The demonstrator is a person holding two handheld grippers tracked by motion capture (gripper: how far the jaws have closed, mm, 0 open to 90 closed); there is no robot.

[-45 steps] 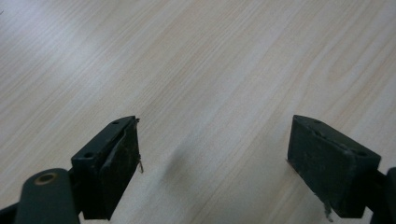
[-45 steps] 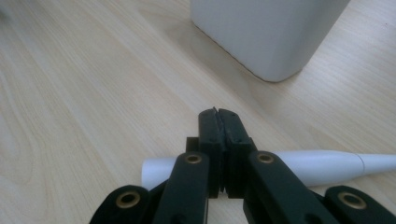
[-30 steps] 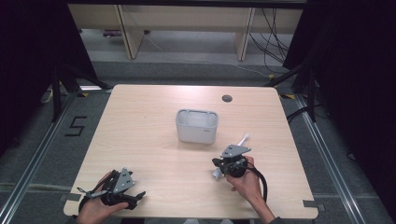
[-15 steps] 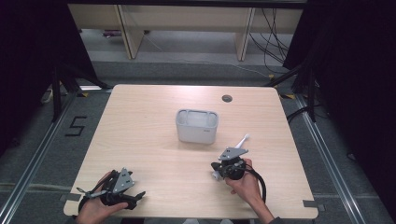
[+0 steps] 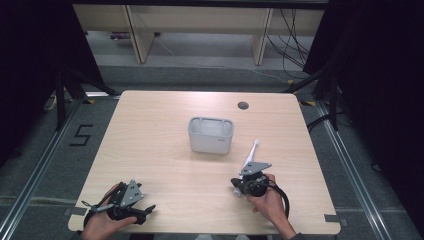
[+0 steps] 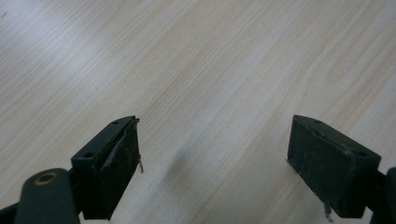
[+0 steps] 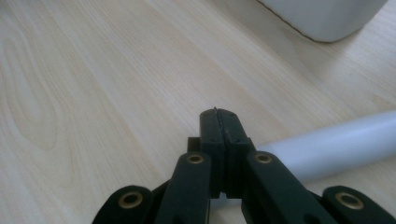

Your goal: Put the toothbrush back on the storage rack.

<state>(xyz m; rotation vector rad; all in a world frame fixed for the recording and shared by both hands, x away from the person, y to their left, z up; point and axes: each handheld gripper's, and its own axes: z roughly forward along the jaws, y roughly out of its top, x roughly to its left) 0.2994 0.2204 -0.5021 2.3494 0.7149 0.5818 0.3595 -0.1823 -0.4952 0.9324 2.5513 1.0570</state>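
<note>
The right gripper (image 5: 243,184) has eased a touch toward the near edge of the table (image 5: 150,130) since a second ago, carrying the white stick (image 5: 251,152) with it; the left gripper (image 5: 122,204) has stayed where it was, and so has the tub (image 5: 210,135).

Count it up: one table, one pale grey tub, one white stick, two grippers, two hands. One dark round hole (image 5: 243,105) sits in the tabletop toward twelve o'clock, just right of centre.

The tub stands at the middle of the table, open side up. From it, the stick lies toward five o'clock, near but apart, its far tip aimed at about one o'clock and its near end running under the right gripper's grey plate.

In the right gripper view the fingers (image 7: 236,128) are pressed together flat, with the white stick (image 7: 336,144) coming out beside them at three o'clock. Whether the stick is pinched further down between them, I cannot tell. The tub's rounded corner (image 7: 322,18) shows at one o'clock, well clear of the tips.

Over at seven o'clock on the table, the left hand (image 5: 102,222) cradles its gripper low by the near edge. In the left gripper view its fingers (image 6: 116,161) are spread wide, bare wood grain between them.
</note>
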